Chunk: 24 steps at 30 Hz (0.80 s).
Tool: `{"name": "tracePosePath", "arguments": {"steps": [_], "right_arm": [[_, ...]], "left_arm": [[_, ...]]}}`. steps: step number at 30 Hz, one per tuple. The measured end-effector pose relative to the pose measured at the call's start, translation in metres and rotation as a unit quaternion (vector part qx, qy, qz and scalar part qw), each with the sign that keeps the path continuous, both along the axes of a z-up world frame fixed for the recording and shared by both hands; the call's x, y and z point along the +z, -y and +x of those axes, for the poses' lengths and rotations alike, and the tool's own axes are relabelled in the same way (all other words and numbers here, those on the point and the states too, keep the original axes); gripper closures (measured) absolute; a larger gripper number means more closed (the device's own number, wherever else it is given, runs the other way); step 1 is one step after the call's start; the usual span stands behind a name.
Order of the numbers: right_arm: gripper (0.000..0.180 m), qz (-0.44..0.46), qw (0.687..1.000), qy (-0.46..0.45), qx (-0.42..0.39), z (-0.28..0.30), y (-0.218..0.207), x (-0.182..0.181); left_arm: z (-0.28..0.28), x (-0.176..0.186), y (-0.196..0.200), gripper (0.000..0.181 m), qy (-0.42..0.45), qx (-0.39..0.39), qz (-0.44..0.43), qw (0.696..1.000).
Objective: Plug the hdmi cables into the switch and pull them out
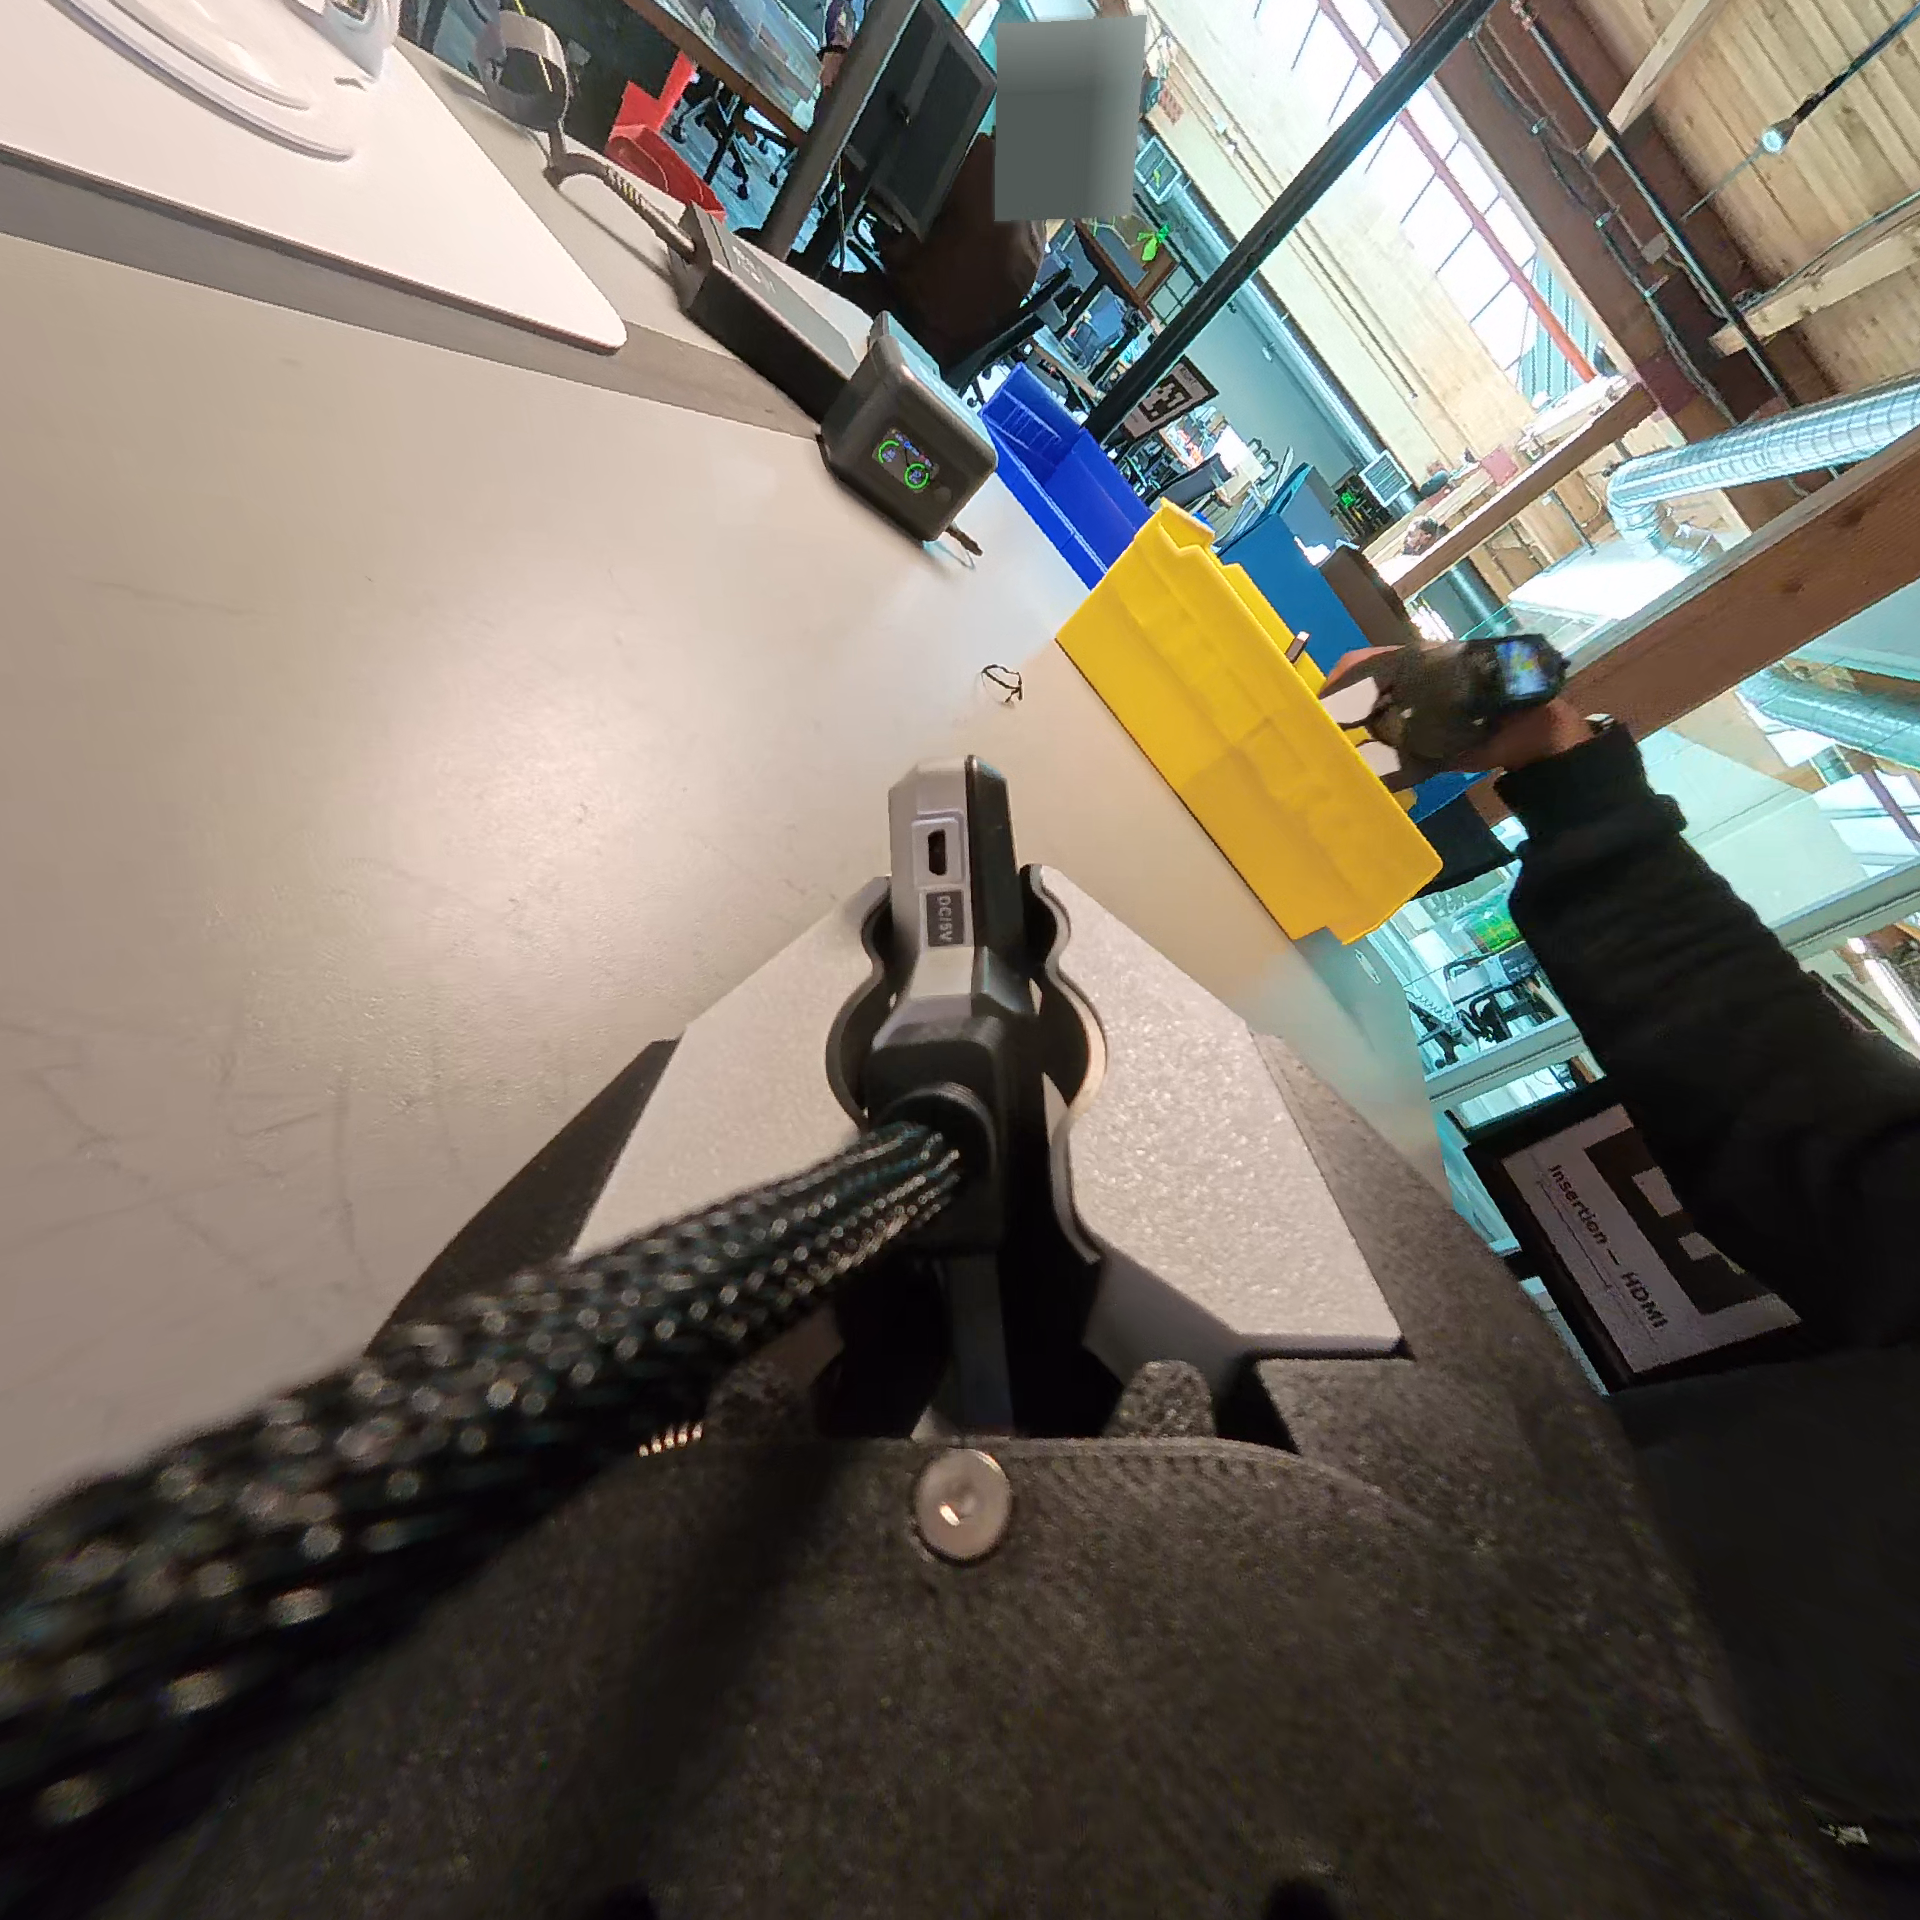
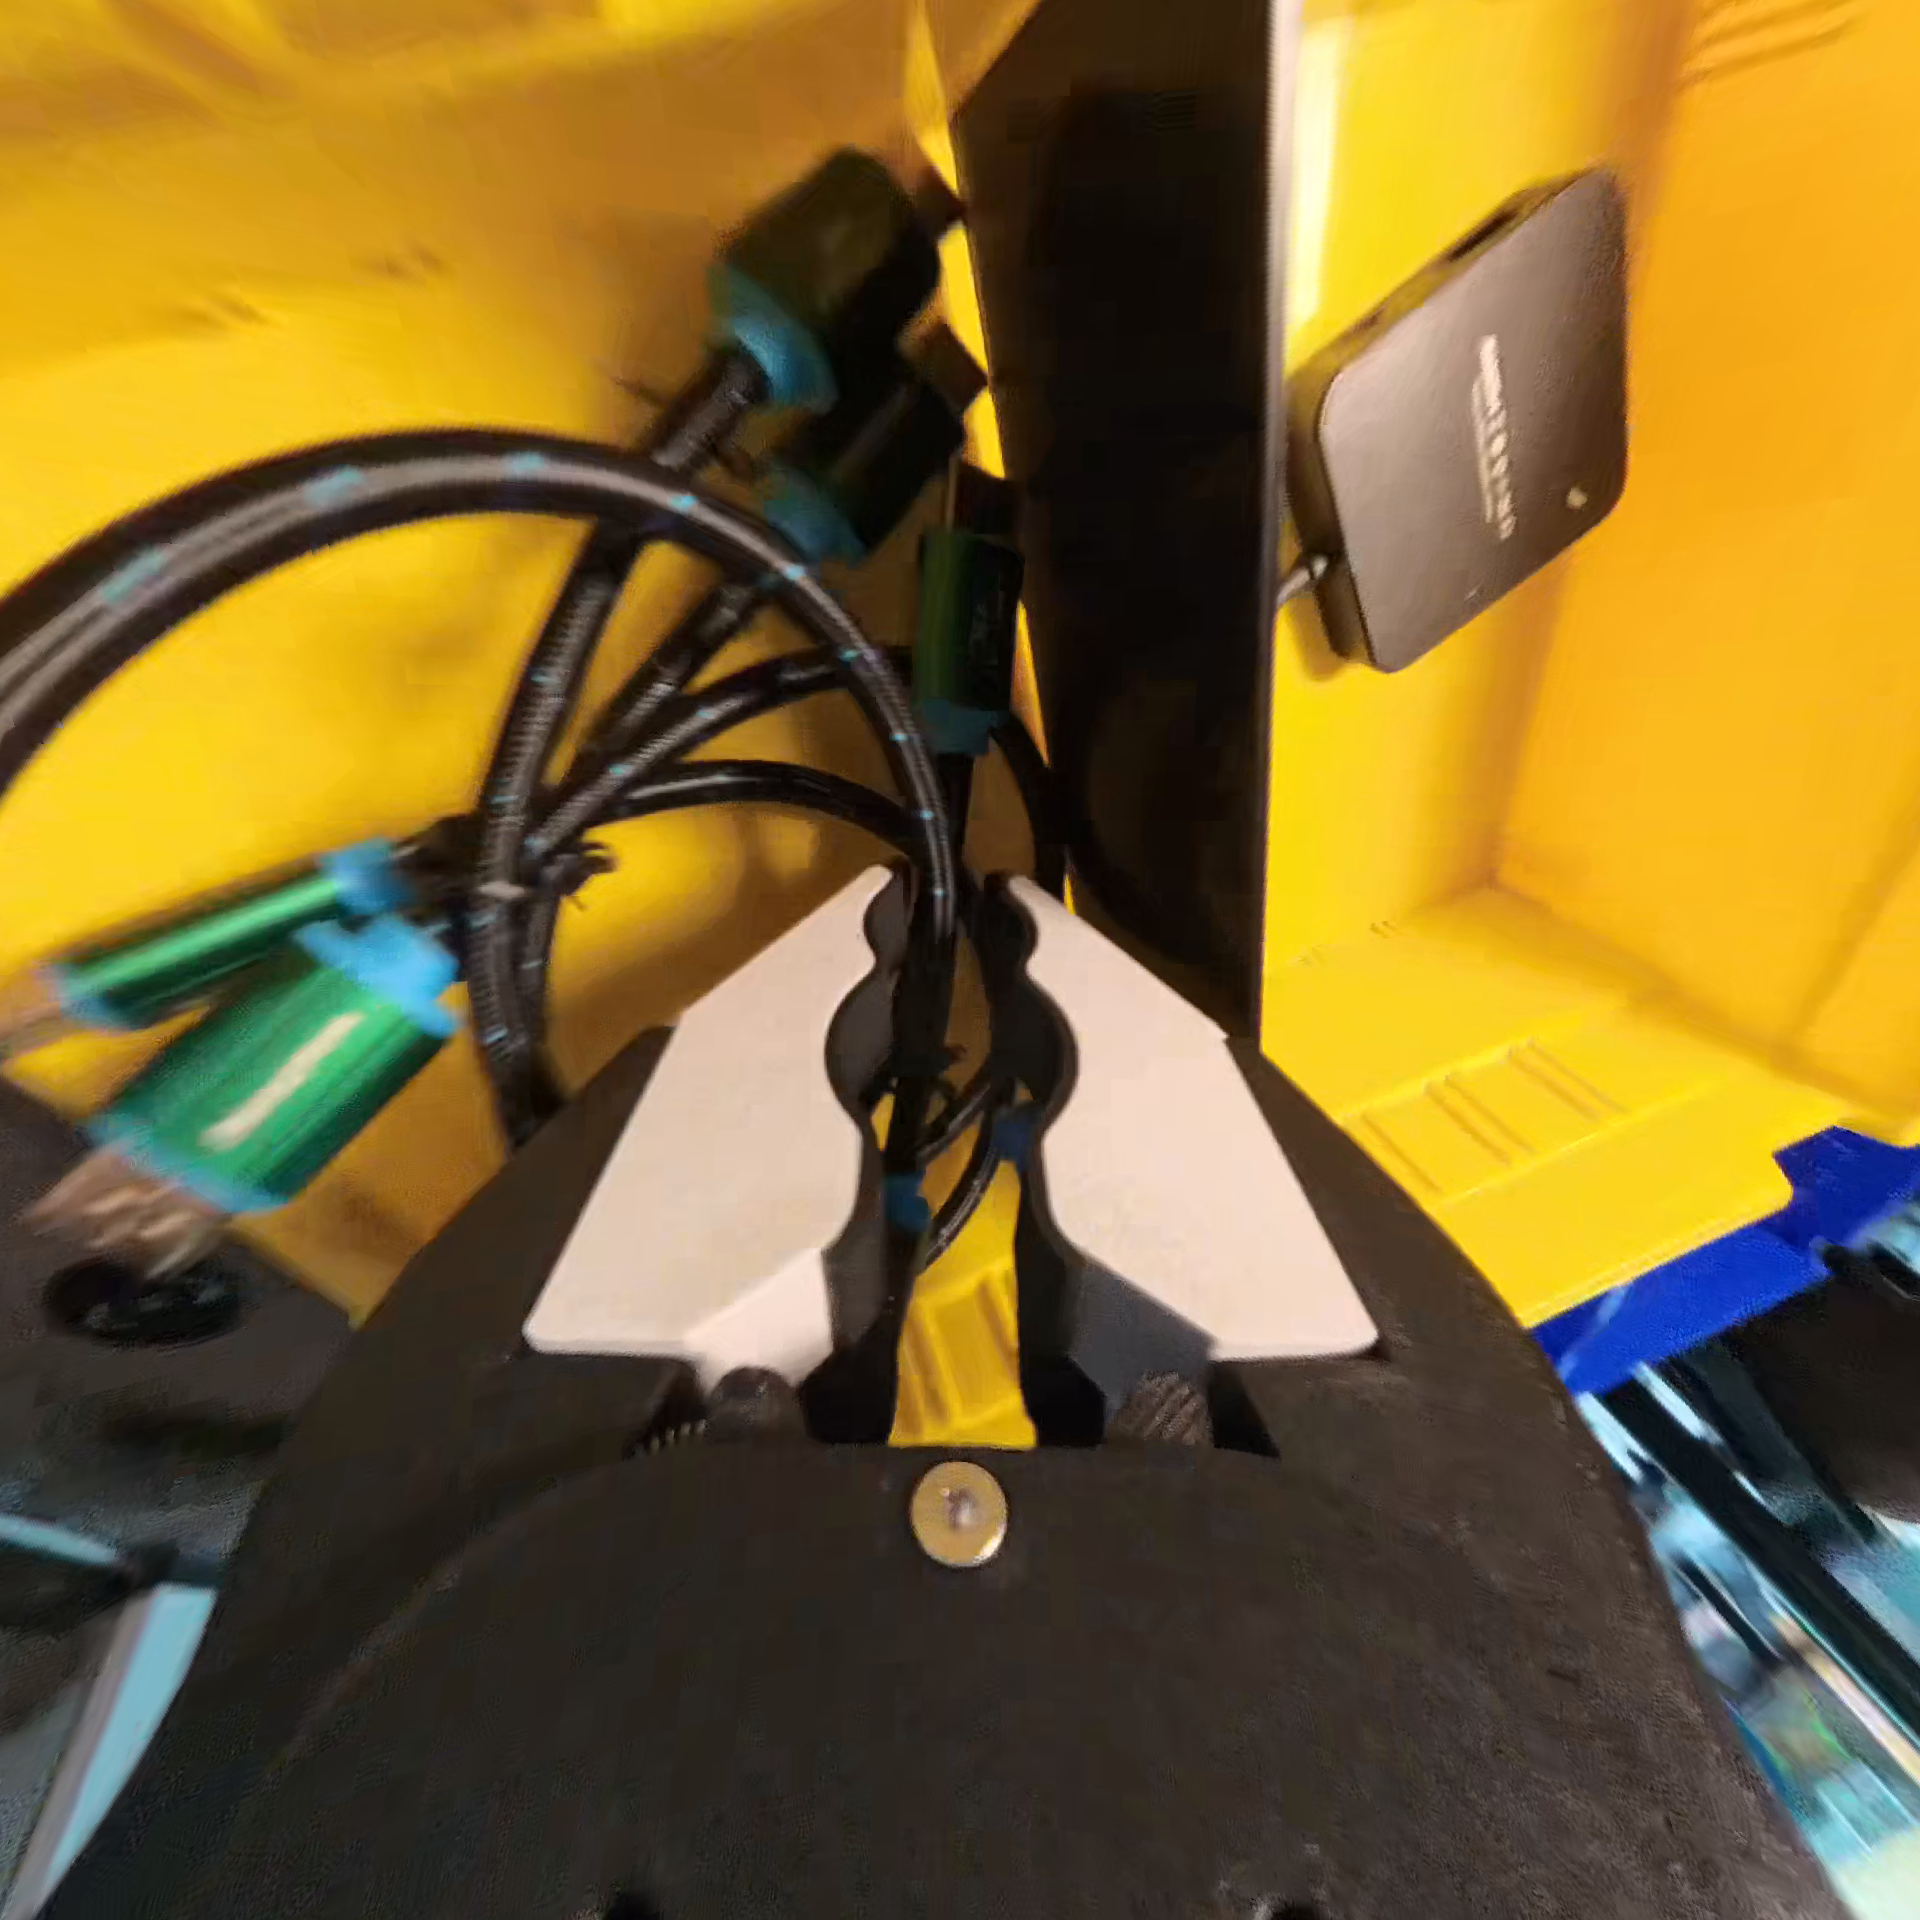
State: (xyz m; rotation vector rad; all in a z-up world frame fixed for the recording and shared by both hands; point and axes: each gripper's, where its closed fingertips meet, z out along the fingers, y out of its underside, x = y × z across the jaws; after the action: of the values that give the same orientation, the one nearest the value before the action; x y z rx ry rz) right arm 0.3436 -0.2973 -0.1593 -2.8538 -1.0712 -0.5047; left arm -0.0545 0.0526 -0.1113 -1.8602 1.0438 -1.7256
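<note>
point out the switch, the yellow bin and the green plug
switch (image 1: 951, 894): left wrist view, its grey side face.
yellow bin (image 1: 1236, 717): left wrist view, outer wall.
green plug (image 2: 270, 1101): right wrist view, its metal shell.

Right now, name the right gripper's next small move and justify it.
Probably close on one cable: the right gripper sits inside the yellow bin, its jaws apart around thin black cables, gripping nothing yet, while the left gripper holds the switch ready.
</note>
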Motion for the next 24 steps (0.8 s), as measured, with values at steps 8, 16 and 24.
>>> {"name": "tracePosePath", "arguments": {"steps": [8,16,24], "right_arm": [[0.141,0.113,0.992,0.034,-0.050,0.015,0.006,0.077],[0.141,0.282,0.956,-0.038,0.069,-0.136,-0.066,0.129],[0.140,0.291,0.897,-0.253,0.217,-0.345,-0.149,0.085]], "left_arm": [[0.002,-0.002,0.012,0.160,-0.008,-0.031,0.015,0.999],[0.011,0.023,0.105,0.161,0.019,-0.207,-0.041,0.977],[-0.013,-0.020,0.209,0.153,-0.118,-0.402,-0.009,0.908]]}}
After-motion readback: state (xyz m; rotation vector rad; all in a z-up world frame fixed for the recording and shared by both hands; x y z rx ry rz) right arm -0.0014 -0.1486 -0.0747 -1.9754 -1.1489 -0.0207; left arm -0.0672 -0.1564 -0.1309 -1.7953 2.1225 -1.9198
